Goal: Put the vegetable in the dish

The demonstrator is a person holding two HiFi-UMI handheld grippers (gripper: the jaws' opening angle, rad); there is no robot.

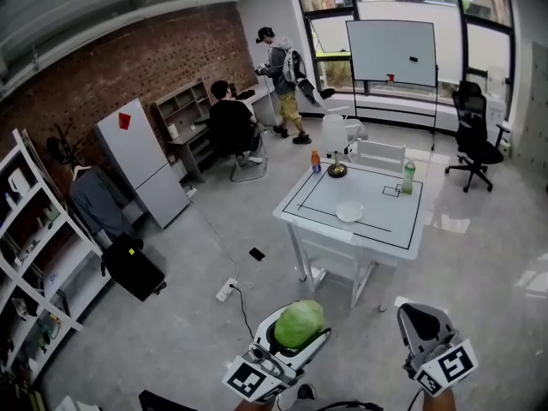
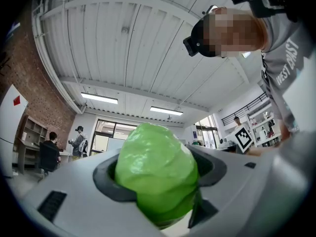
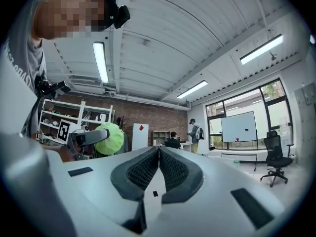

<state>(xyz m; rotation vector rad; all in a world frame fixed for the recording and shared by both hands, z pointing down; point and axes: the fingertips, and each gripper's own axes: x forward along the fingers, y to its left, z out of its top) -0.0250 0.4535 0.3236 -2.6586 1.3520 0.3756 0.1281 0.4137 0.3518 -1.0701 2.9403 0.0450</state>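
Head view, items as we find them.

Item one: the left gripper (image 1: 298, 330), low in the foreground over the grey floor (image 1: 171, 332). Its jaws stand fairly wide and are clamped on a round, pale green, leafy vegetable (image 1: 301, 319). In the left gripper view we see the dark pads pressing on both sides of it, and the green mass fills the gap between them and bulges above them.

Item two: the right gripper (image 1: 421, 319), beside the left one and apart from it. In the right gripper view we see its two ribbed pads closed against each other, with nothing between them.

Item three: the dish (image 1: 349, 211), white, round and shallow. It lies flat on the white table (image 1: 377, 225), inside a black outline drawn on the top. We place it well apart from the vegetable, farther into the room.

Item four, on the table's far edge: a small bottle with an orange cap (image 1: 316, 162), a dark bowl-like object (image 1: 336, 171) just beside it, and a green bottle (image 1: 408, 178) toward the other corner.

Item five, surroundings: a whiteboard (image 1: 391, 52) before the windows, a black office chair (image 1: 475, 139), a seated person (image 1: 229, 127) at a desk, a standing person (image 1: 282, 80) behind, and a power strip (image 1: 226, 290) on the floor.
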